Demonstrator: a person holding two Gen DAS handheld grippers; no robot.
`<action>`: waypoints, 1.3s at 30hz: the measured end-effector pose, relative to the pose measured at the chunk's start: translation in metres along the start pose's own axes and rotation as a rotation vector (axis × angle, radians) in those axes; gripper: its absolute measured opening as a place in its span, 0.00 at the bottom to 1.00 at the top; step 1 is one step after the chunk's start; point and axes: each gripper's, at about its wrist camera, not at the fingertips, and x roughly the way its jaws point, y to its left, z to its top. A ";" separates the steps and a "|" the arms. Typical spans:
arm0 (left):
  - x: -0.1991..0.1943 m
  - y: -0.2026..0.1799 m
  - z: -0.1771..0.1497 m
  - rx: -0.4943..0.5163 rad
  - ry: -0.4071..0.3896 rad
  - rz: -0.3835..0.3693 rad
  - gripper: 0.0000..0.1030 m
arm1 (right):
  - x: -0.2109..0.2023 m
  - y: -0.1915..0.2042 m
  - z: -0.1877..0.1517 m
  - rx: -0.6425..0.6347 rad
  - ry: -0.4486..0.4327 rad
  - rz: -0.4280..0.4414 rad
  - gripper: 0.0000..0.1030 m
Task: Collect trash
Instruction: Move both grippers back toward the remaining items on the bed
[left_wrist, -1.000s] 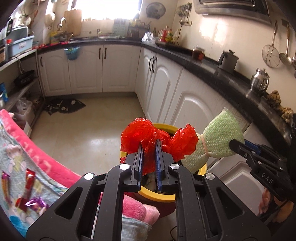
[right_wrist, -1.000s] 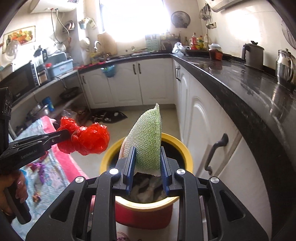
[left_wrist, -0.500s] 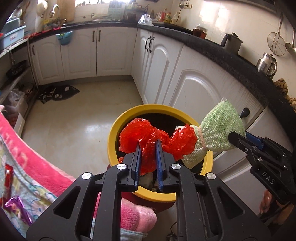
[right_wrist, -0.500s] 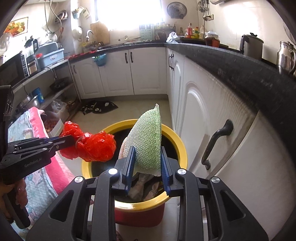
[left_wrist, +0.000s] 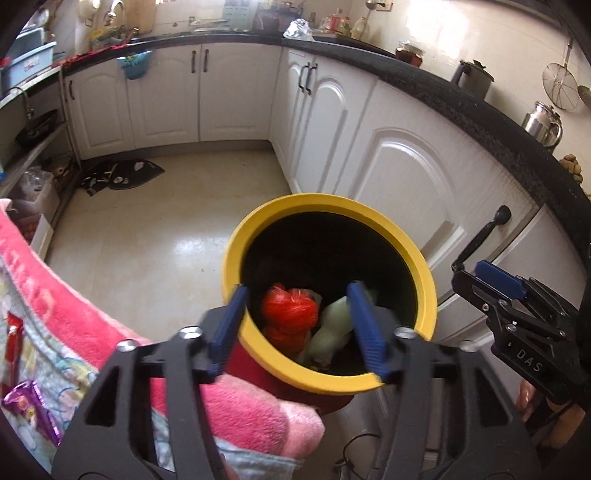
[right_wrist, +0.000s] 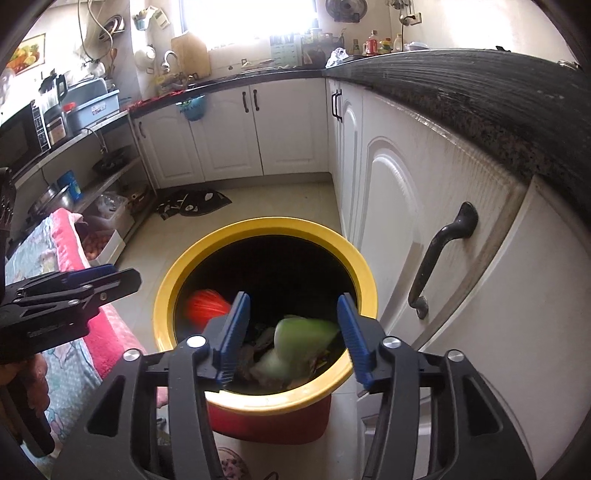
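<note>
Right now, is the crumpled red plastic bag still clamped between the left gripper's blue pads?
No: the red plastic bag lies inside the yellow-rimmed bin, and the left gripper, which has just been opening, holds nothing.

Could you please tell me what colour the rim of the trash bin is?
The bin's rim is yellow, above a red body; the right wrist view shows it best.

Two trash bundles (left_wrist: 290, 308) (left_wrist: 330, 328) side by side inside bin (left_wrist: 332, 384), beside cabinet (left_wrist: 402, 166).
</note>
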 end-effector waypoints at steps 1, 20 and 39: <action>-0.003 0.003 0.000 -0.005 -0.003 0.004 0.61 | -0.002 0.000 0.000 0.003 -0.004 -0.001 0.54; -0.117 0.044 -0.009 -0.091 -0.183 0.099 0.90 | -0.073 0.036 0.008 -0.056 -0.160 0.055 0.77; -0.193 0.077 -0.040 -0.142 -0.287 0.167 0.90 | -0.122 0.093 0.010 -0.149 -0.215 0.173 0.78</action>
